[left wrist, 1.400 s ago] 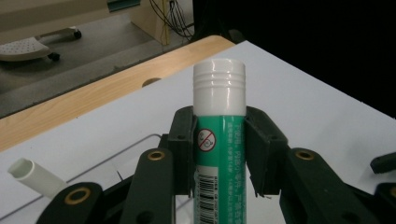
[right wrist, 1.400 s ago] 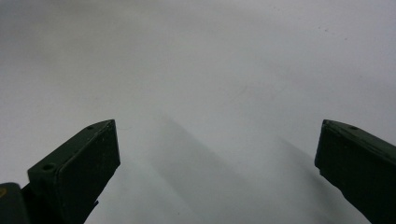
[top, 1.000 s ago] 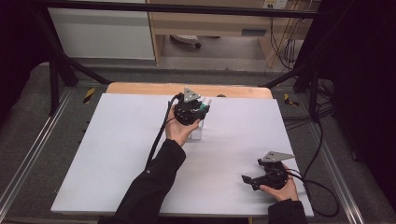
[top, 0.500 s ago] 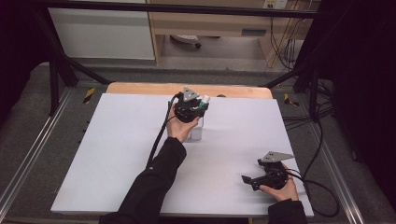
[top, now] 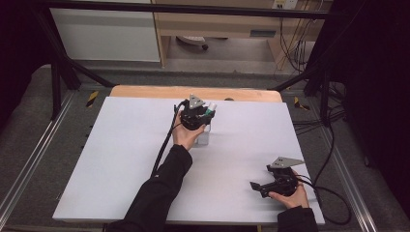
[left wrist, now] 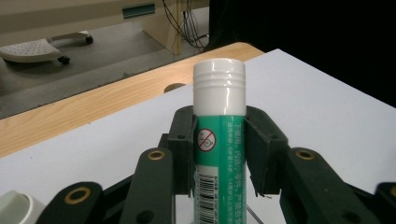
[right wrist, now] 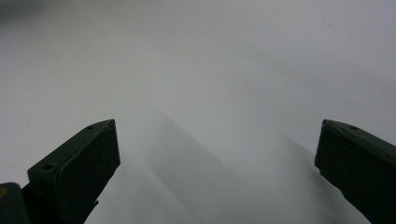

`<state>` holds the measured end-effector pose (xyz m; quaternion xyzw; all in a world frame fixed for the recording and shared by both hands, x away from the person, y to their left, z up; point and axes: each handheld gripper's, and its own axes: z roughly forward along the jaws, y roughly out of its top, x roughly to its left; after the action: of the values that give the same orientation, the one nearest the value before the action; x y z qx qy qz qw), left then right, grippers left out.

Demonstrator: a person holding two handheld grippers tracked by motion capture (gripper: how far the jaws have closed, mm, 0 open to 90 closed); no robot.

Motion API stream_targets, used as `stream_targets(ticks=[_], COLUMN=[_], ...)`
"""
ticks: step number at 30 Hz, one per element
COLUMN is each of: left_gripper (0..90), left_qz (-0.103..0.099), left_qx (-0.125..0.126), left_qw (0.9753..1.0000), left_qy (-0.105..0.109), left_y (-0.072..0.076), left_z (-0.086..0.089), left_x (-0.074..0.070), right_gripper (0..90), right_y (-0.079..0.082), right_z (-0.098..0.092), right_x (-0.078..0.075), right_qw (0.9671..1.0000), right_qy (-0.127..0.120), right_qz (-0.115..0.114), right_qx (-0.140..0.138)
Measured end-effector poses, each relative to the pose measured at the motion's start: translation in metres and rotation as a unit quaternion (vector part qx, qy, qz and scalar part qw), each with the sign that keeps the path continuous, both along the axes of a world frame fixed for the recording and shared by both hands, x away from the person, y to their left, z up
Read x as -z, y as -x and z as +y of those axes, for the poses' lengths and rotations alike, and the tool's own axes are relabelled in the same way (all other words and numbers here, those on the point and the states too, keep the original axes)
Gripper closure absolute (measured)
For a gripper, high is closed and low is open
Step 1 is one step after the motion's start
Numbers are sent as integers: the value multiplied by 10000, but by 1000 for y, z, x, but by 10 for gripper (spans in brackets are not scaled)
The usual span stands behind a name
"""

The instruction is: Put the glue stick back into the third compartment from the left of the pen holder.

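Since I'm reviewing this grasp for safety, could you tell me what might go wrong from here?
The left gripper clamps the glue stick below its white cap; the smooth tube could slip or tilt. A clear container sits right beside it and might get knocked. The right gripper hovers open, too far off to help.

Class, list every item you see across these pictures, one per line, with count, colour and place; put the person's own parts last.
glue stick: one, green body with white cap, upright between the left gripper's fingers
clear holder: one, transparent, under the glue stick on the sheet
white-capped item: one, off-white, beside the glue stick
sheet: one, pale grey, covering the table
wooden table edge: one, light brown, far side
left gripper: one, black, centre far, shut on the glue stick
right gripper: one, black, near right corner, fingers apart
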<state>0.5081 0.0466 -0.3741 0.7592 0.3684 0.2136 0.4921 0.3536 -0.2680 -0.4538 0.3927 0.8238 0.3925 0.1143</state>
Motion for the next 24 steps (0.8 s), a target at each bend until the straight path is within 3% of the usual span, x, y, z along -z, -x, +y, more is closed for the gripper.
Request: stream_targets(ticks=[4, 10, 13, 18, 22, 24], left_gripper=[648, 648, 648, 644, 630, 599], left_qz=[77, 88, 36, 123, 148, 168], left_qx=[16, 44, 58, 126, 138, 162], left_qw=[9999, 9999, 10000, 9998, 9989, 9988], left_qy=[115, 110, -3, -115, -417, -424], left_y=[0, 2, 4, 4, 6, 8], left_z=[1, 1, 1, 3, 6, 8], left_x=[4, 10, 10, 9, 8, 5], right_gripper=[6, 6, 6, 6, 6, 6], right_y=[0, 0, 0, 0, 0, 0], right_z=[0, 0, 0, 1, 1, 1], right_x=[0, 0, 0, 0, 0, 0], right_qw=[10000, 10000, 10000, 10000, 10000, 10000], right_qy=[-3, 7, -2, 3, 2, 1], right_qz=[6, 2, 2, 9, 9, 11], right_qx=[11, 2, 10, 14, 18, 13])
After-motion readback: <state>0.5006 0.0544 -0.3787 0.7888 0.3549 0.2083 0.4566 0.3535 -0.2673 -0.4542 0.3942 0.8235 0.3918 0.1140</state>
